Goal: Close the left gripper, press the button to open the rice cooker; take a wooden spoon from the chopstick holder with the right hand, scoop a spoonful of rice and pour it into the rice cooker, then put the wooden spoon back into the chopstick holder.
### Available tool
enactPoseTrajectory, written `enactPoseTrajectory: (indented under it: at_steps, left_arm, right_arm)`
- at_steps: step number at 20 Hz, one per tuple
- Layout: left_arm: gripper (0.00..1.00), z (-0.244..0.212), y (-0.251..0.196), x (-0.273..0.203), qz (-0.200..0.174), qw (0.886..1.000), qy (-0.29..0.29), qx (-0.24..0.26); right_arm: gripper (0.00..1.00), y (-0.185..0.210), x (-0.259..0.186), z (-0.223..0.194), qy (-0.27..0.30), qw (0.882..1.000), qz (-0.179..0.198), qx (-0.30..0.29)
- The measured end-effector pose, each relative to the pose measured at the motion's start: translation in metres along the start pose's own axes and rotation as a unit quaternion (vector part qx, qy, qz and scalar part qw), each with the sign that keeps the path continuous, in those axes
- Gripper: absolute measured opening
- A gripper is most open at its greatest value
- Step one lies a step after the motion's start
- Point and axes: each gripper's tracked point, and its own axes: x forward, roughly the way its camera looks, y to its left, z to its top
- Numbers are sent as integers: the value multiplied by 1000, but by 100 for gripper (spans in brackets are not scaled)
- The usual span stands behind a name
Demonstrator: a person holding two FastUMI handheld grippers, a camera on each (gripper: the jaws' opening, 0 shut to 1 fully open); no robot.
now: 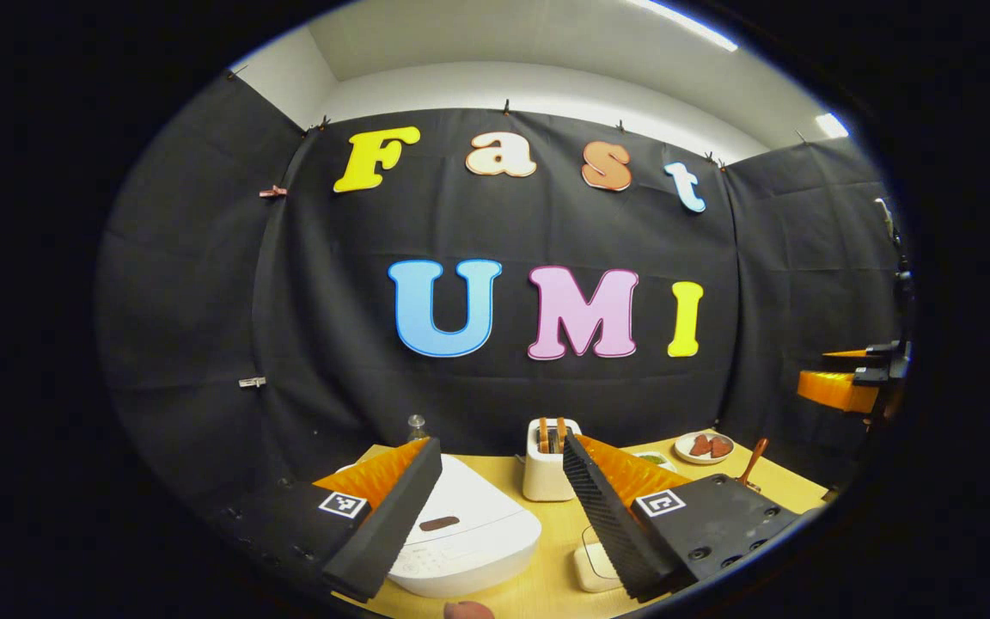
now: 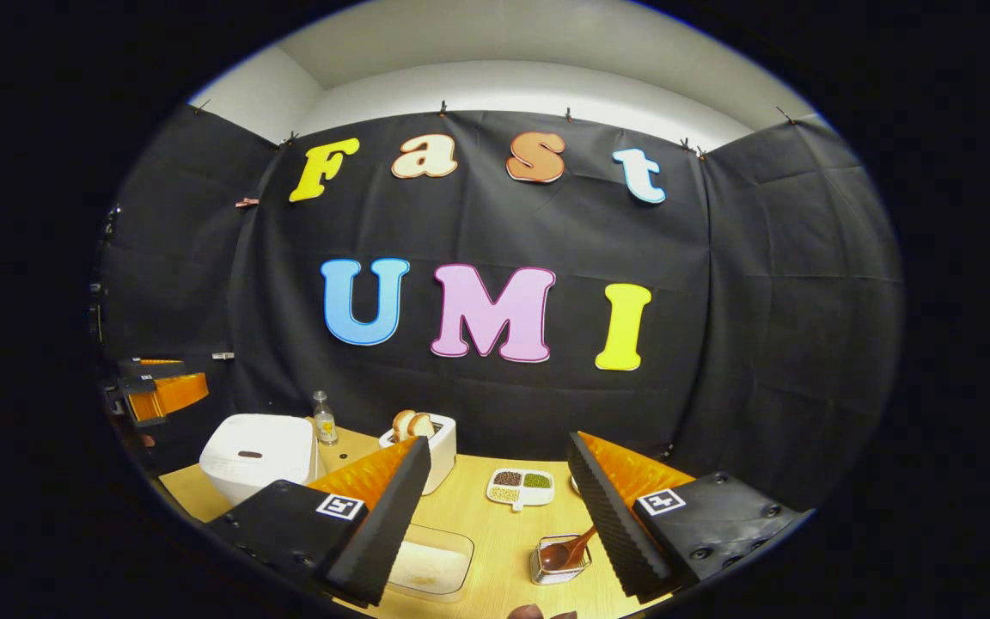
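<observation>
The white rice cooker (image 1: 469,537) sits low in the left gripper view with its lid down and a dark oval button (image 1: 439,523) on top. My left gripper (image 1: 502,440) hangs open above it, touching nothing. In the right gripper view, the cooker (image 2: 256,454) stands far left. My right gripper (image 2: 499,440) is open over the table. A wooden spoon (image 2: 565,553) leans in the small chopstick holder (image 2: 557,563) just inside its right finger. A clear box of rice (image 2: 430,563) lies by its left finger.
A toaster (image 2: 428,440) with bread, a small bottle (image 2: 324,419) and a divided dish of beans (image 2: 519,487) stand at the back of the wooden table (image 2: 495,524). A plate of red food (image 1: 705,446) is at back right. Black cloth walls close the booth.
</observation>
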Motion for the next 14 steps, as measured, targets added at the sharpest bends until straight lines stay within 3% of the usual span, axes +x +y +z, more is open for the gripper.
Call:
enactPoseTrajectory:
  at_steps: [14]
  left_arm:
    - [98,7,-9,-7,-25,1000,-2,-1]
  right_arm:
    - [99,-9,-10,-1,14,1000,-21,15]
